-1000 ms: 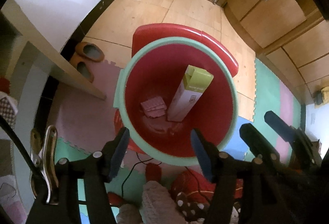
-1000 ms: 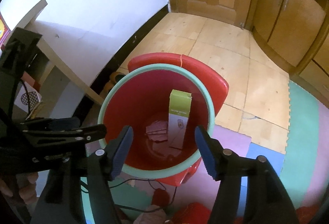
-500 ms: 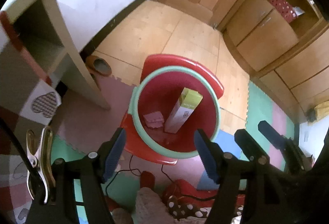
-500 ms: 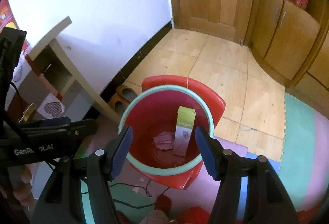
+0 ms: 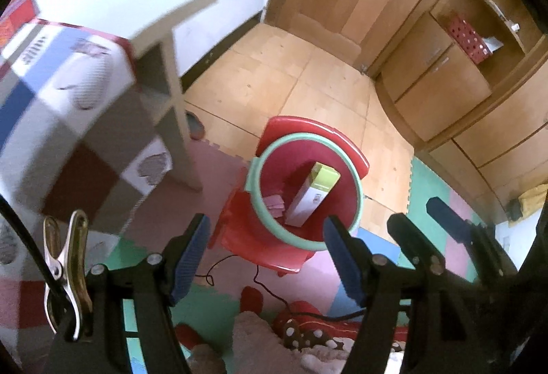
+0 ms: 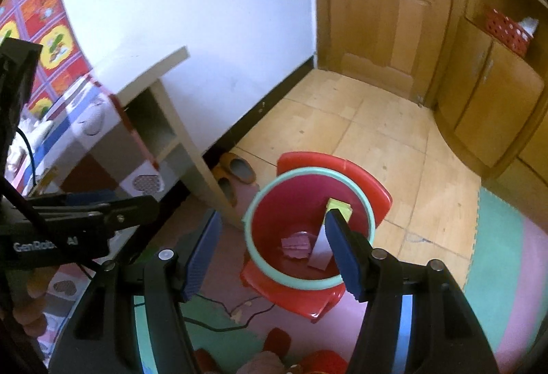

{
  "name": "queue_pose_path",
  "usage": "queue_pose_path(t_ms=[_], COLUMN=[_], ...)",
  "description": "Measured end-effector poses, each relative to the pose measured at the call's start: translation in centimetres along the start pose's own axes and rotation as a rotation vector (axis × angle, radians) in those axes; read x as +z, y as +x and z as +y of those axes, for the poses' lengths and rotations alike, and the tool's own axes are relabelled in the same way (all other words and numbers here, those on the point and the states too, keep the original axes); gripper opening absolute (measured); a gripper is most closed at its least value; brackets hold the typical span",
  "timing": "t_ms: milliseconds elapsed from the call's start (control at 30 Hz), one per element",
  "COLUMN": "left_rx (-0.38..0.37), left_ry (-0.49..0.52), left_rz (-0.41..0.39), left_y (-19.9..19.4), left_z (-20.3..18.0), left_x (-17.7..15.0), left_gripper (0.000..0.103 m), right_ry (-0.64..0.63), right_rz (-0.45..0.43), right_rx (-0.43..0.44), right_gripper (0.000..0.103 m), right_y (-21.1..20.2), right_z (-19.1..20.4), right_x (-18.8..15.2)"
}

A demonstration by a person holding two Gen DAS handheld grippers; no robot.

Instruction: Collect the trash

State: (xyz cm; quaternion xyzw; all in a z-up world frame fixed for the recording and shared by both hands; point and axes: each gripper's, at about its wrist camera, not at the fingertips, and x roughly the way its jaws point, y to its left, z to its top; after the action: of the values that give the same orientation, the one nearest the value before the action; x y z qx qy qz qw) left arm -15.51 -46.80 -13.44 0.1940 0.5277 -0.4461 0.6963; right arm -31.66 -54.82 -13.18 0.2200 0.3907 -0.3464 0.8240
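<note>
Red bin (image 5: pixel 346 213) with green rim on red stool (image 5: pixel 260 247), holding green-topped carton (image 5: pixel 313 195) and pink wrapper (image 5: pixel 274 204). Left gripper (image 5: pixel 267 257) and right gripper (image 6: pixel 270 254) above bin, jaws spread, nothing between pads.

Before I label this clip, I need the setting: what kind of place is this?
Most likely a room in a home. A wooden door has clothes hung on it, slippers sit by the wall, and foam play mats cover part of the wood floor. A red bucket holding a carton serves as the bin.
</note>
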Motion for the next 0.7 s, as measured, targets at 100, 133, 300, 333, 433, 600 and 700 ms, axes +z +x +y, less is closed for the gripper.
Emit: queue_pose_path(t_ms=[100, 133, 300, 333, 433, 600, 700], left_rx=[0.011, 0.015, 0.039, 0.046, 0.050, 0.072, 0.089], left_ry=[-0.010, -0.014, -0.035, -0.042, -0.070, -0.108, -0.131], left_rz=[-0.018, -0.025, -0.054, -0.053, -0.055, -0.077, -0.091], left_y=[-2.1, -2.7, -6.1, -6.6, -8.7, -11.8, -13.8], left_z=[1.3, 1.7, 4.1, 4.6, 6.5, 9.4, 11.3], left_x=[-0.1, -0.2, -0.8, -1.0, -1.6, -2.6, -3.4], left_gripper=[0.072, 0.072, 0.072, 0.072, 0.072, 0.072, 0.072], right_ry=[-0.029, -0.039, -0.084, -0.093, -0.119, -0.171, -0.205], right_rz=[-0.014, -0.019, -0.042, -0.046, -0.058, -0.075, -0.082], right_rx=[0.017, 0.022, 0.056, 0.064, 0.093, 0.140, 0.163], right_gripper=[0.064, 0.064, 0.064, 0.064, 0.064, 0.064, 0.064], right_y=[-1.1, -1.5, -3.6, -4.0, -5.3, -7.1, -7.8], right_z=[1.7, 2.3, 5.4, 6.0, 8.2, 12.0, 14.3], right_x=[0.5, 0.7, 1.5, 1.6, 1.9, 1.9, 1.8])
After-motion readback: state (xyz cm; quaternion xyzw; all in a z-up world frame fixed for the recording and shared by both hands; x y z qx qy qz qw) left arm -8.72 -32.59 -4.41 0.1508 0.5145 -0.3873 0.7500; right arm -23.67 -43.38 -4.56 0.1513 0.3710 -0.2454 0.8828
